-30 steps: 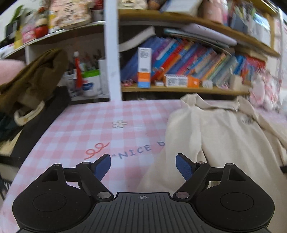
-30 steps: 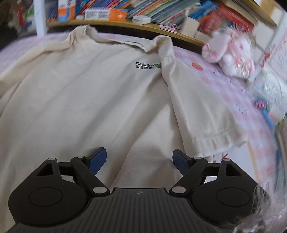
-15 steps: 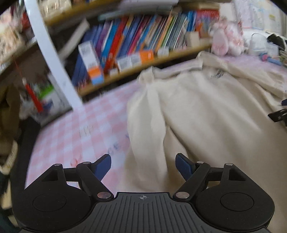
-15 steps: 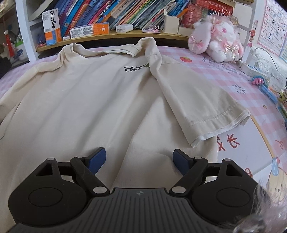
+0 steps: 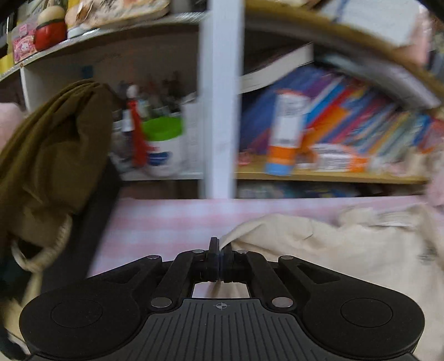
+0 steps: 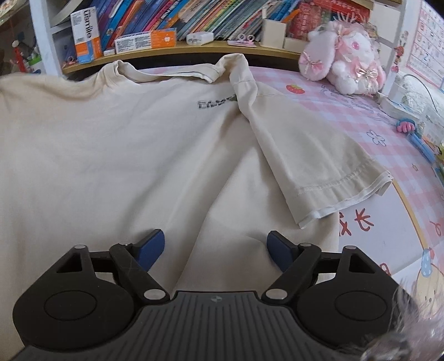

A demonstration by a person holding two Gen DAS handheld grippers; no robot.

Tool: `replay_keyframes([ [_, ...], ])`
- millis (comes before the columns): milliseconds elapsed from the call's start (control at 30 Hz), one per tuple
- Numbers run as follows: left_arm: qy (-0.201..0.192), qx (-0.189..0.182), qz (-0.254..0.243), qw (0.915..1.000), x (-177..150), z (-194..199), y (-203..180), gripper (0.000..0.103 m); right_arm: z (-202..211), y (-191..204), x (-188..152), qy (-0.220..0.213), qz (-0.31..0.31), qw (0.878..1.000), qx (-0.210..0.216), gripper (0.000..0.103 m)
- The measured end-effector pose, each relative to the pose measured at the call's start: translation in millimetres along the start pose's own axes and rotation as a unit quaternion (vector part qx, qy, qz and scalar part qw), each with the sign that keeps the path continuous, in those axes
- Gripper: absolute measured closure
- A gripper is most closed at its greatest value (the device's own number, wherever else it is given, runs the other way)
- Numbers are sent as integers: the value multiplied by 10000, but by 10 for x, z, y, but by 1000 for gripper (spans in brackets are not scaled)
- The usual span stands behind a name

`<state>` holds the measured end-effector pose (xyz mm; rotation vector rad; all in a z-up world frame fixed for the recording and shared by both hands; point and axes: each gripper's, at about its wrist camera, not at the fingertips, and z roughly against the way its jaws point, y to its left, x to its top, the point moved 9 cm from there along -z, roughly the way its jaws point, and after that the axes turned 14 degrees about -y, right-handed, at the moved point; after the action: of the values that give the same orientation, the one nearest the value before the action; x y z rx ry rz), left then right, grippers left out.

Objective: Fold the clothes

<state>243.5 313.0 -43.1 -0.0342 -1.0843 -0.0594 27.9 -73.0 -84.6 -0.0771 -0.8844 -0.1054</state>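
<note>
Pinching a fold of cream cloth, the left gripper (image 5: 219, 254) has its jaws fully together, and an edge of the t-shirt (image 6: 116, 144) sticks up from between the pads. From that pinch the cloth runs off to the right in a rumpled heap over the pink checked tablecloth (image 5: 166, 222). The view here is smeared by motion.

The right gripper (image 6: 216, 244) hovers low over the shirt with its jaws wide and easing inward — the blue pads (image 6: 151, 245) stand apart on either side of a long crease, and nothing is clamped between them. Whether they brush the cloth I cannot tell.

The shirt lies spread face up across the table, collar toward the shelf, a small dark print on the chest. One short sleeve (image 6: 319, 163) is folded inward over the body, its hem reaching the pink cloth at the right.

Further out — a wooden shelf (image 6: 194, 50) packed with books (image 6: 194, 16) runs behind the table, a pink plush rabbit (image 6: 344, 64) sits at the right end, and an olive-brown garment (image 5: 52, 150) is heaped at the left, beside a white jar with a green lid (image 5: 163, 147).
</note>
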Motion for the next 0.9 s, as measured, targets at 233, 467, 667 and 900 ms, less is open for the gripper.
replay_keyframes([
  [233,545,557,-448,9960,-155,-523,242,103,156,-78,109,-208,417,9989,-52,34],
  [467,281,1047,-621,9922,-97,-542,369,89,203,-141,303,-375,1312,9906,-85,37],
  [667,-494,627,-507,9955,-152,214,-178,65,14,-196,398,-250,2055,9783,73,48],
  [900,26,-695,-77,9976,-1132,1250,-1471,57,-204,-253,288,-94,2496,9664,612,63],
])
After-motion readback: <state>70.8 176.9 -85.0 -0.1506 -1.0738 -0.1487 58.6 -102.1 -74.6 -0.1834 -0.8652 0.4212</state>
